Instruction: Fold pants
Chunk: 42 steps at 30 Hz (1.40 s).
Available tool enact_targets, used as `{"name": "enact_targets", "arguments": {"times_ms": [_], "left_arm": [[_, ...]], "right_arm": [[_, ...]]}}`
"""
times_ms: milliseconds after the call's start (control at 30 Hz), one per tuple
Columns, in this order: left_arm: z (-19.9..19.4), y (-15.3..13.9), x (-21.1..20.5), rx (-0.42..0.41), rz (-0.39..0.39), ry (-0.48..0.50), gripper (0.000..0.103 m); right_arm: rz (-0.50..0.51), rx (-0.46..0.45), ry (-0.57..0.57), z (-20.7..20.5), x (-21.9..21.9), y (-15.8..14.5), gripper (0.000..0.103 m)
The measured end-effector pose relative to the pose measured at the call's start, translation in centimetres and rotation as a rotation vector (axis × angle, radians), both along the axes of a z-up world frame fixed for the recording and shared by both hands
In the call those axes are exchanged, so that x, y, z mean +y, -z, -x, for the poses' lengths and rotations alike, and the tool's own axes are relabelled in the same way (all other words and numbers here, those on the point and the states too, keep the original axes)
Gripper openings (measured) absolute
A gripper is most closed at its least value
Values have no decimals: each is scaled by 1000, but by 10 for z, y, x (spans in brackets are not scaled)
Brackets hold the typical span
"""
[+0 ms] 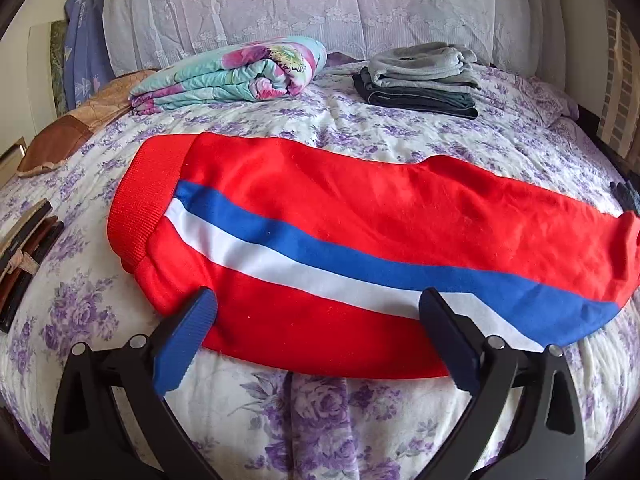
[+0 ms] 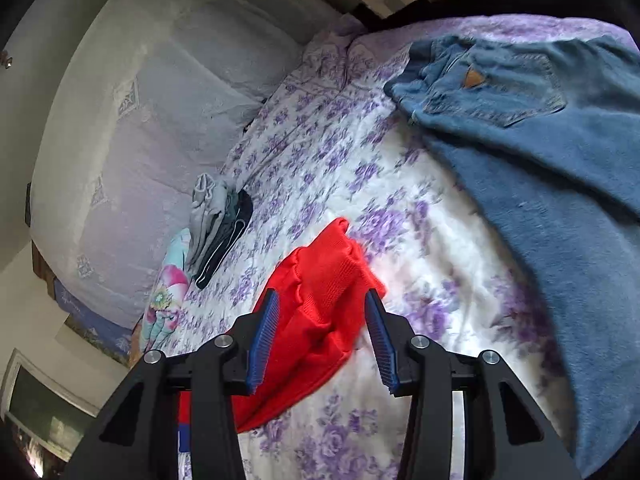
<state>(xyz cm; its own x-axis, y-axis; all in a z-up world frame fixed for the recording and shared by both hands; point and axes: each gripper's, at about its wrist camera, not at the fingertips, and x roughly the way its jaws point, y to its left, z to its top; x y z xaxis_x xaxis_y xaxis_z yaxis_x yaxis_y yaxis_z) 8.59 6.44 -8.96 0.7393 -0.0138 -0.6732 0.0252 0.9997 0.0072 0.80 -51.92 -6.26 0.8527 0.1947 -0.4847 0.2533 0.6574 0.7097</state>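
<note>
Red pants with a blue and white side stripe lie flat across the bed, the ribbed waistband at the left. My left gripper is open, its blue-padded fingers spread over the near edge of the pants. In the right wrist view the red ribbed cuff end of the pants lies bunched between the fingers of my right gripper, which is open around it with gaps on both sides.
The bed has a purple floral cover. A folded floral blanket and a stack of folded grey and dark clothes lie at the back. Blue jeans lie spread at the right. Wallets or books lie at the left edge.
</note>
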Motion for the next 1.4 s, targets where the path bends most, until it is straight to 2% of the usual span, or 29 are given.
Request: {"name": "enact_targets", "arguments": {"times_ms": [200,233,300,333,400,433,500,533,600,633,667,733,833,967,1033,1100,1167,1200,1300,1333,1367,1400], "left_arm": [[0,0,3,-3,17,18,98],[0,0,2,-4,16,18,98],[0,0,3,-3,17,18,98],[1,0,3,-3,21,18,98],[0,0,3,-4,27,19,98],[0,0,3,-4,30,19,98],[0,0,3,-7,33,20,98],[0,0,3,-7,34,21,98],[0,0,3,-6,33,22,98],[0,0,3,-4,30,22,98],[0,0,3,-3,27,23,98],[0,0,3,0,26,21,98],[1,-4,5,-1,46,18,98],[4,-18,20,-19,148,0,98],[3,-25,29,-29,154,-33,98],[1,-29,43,-31,158,-69,98],[-4,-24,53,10,182,-70,98],[-7,-19,54,33,175,-68,98],[-6,-12,48,53,90,-101,98],[-4,-14,47,45,81,-114,98],[-1,-16,48,34,106,-103,98],[2,-21,52,19,154,-89,98]], "right_arm": [[-24,67,-66,-33,17,17,32],[-3,69,-77,-36,23,16,20],[35,34,-96,-39,36,1,18],[52,-19,-118,-36,42,-14,17],[29,-102,-139,-27,45,-34,17],[16,-114,-136,-21,42,-38,17],[41,-53,-95,-12,29,-26,17],[48,22,-81,-11,22,-10,18],[-18,116,-81,-7,10,19,18],[-67,97,-81,0,6,26,19],[-69,82,-73,7,5,24,26],[14,59,-12,20,8,6,35],[188,2,50,30,20,-29,37],[385,-32,-59,5,61,-58,43],[467,-4,-105,-17,80,-56,46],[538,74,-134,-43,90,-40,47],[539,188,-178,-64,84,-6,48],[549,166,-177,-64,81,3,48],[527,140,-144,-54,81,-12,48],[514,98,-126,-44,84,-21,52],[520,65,-128,-34,89,-28,61],[555,37,-142,-27,99,-37,63]]}}
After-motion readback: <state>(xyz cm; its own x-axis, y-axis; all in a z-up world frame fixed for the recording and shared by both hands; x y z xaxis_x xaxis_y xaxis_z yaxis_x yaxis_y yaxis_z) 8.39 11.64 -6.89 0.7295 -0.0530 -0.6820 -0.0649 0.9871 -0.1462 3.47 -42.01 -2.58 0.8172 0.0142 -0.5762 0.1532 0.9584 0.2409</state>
